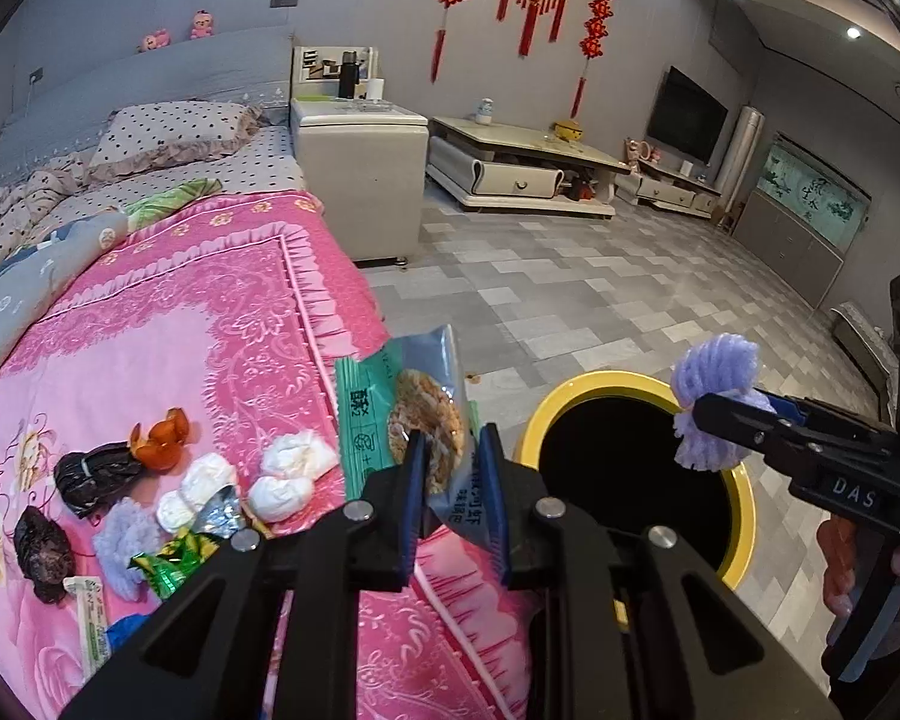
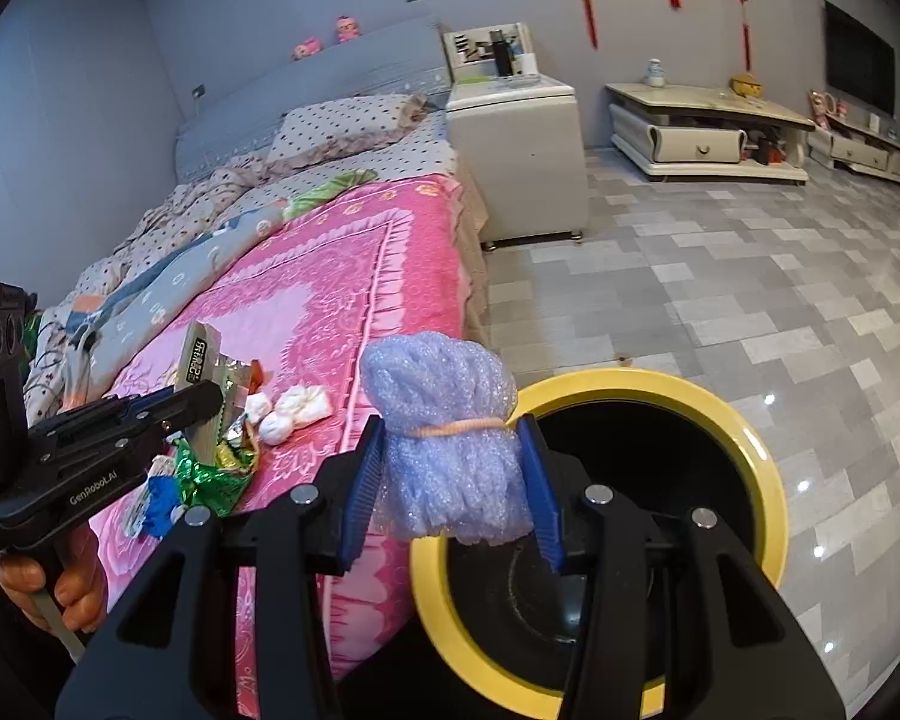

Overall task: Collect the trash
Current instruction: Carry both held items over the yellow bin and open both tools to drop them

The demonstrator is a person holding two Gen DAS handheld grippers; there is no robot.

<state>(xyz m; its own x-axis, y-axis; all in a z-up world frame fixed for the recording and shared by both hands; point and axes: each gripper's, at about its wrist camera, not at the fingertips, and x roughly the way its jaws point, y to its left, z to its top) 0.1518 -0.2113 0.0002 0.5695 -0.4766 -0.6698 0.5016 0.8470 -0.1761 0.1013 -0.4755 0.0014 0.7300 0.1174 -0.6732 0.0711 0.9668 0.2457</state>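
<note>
Grey tiled floor [image 1: 600, 300] and a bed under a pink floral bedspread [image 1: 198, 324] fill the left wrist view. Clamped in the left tongs [image 1: 453, 468] is a snack packet [image 1: 414, 420], green at one side and clear over a round biscuit, held over the bed's edge. Just right of it stands a yellow-rimmed trash bin [image 1: 744, 510] on the floor, its inside black. Over the bin's far rim the right tongs [image 1: 699, 414] reach in from the right, pinching a lilac foam bundle [image 1: 711, 384]. On the bedspread lie white tissue balls [image 1: 294, 459], orange peel [image 1: 165, 438], dark crumpled bags [image 1: 93, 477] and a green foil wrapper [image 1: 171, 561].

Pink bedspread [image 2: 306, 300] and tiled floor [image 2: 720, 276] show again in the right wrist view. Between the blue pads [image 2: 363, 483] of the right tongs [image 2: 453, 480] sits the lilac foam bundle [image 2: 444, 432], tied at the waist with an orange rubber band [image 2: 456, 427] and gripped just below it. It hangs above the bin [image 2: 744, 438], near the rim next to the bed. At left a hand [image 2: 60, 588] holds the left tongs [image 2: 207, 399], closed on the packet [image 2: 201, 360].
</note>
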